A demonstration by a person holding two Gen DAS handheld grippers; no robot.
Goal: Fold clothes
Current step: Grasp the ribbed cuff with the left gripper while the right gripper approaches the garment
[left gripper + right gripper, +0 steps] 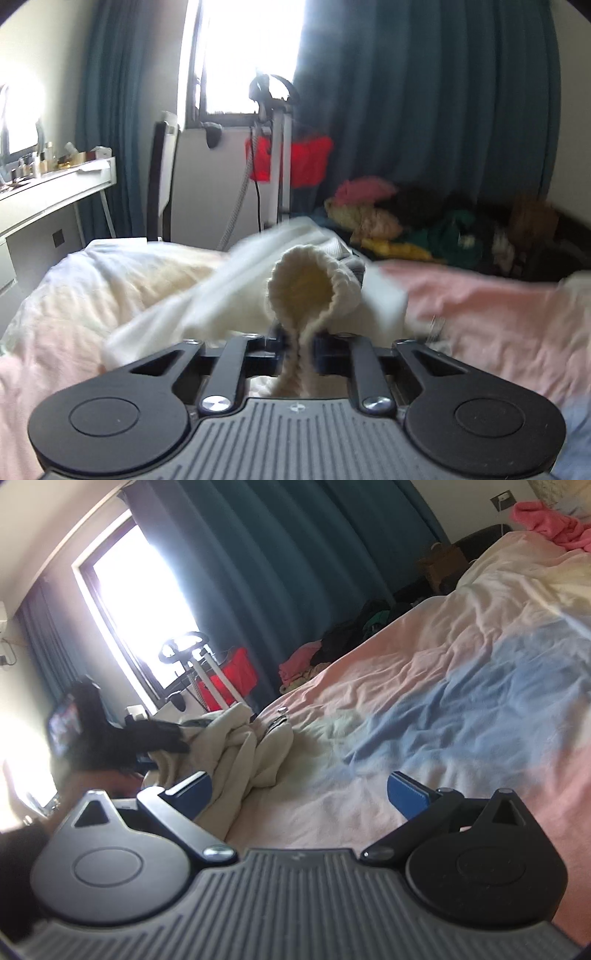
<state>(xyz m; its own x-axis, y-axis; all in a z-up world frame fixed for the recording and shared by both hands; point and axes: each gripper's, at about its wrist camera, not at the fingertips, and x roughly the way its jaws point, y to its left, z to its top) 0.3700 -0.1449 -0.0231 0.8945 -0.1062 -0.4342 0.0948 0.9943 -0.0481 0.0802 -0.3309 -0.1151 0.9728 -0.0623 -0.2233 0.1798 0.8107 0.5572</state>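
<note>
Left jaws pinching ribbed cuff [314, 288] — cream sweater [243, 746], crumpled

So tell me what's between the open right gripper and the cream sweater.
Nothing visible. The right gripper hangs open over bare bedsheet, and the cream sweater lies just past its left finger; the left gripper pinches its cuff.

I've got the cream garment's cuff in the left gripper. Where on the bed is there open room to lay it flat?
Bare sheet lies ahead of the open right gripper, between the cream garment and the pink cloth near the headboard. Crowded: the clothes pile beside the bed under the curtain, and around the left gripper, which is shut on the cuff.
</note>
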